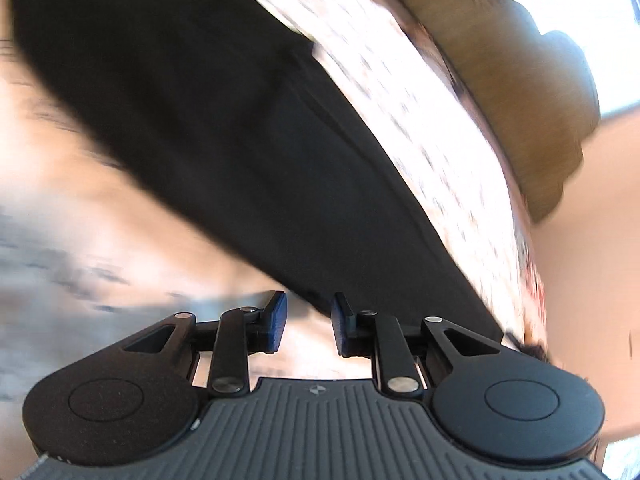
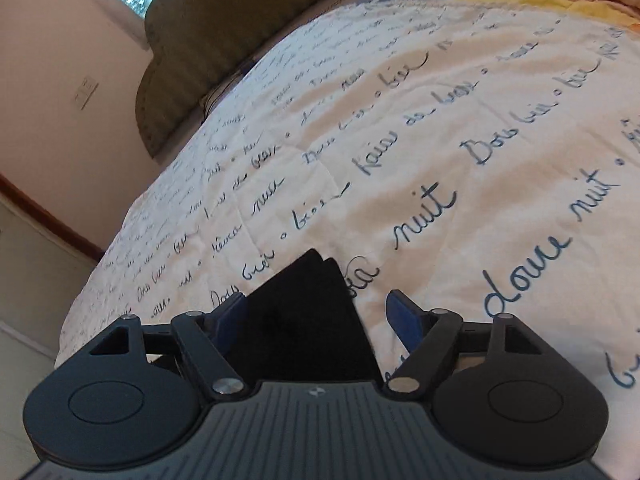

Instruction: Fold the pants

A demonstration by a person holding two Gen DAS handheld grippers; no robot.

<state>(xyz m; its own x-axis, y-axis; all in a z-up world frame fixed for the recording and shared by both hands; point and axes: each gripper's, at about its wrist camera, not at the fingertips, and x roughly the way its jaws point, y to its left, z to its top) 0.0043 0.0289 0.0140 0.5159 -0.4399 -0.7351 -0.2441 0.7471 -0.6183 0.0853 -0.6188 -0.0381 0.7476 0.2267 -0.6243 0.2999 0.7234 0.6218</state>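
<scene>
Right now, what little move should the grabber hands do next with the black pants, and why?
Probably close the right gripper on the pants. Its jaws stand open with a black folded corner lying between them, so nothing is gripped yet. The left gripper is open too, with the pants' edge just ahead of it on the quilt, though that view is blurred.

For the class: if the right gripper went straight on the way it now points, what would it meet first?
The right gripper is open, and a corner of the black pants already lies between its fingers, so it would likely meet that first, then the script-printed quilt. Depth is unclear.
</scene>
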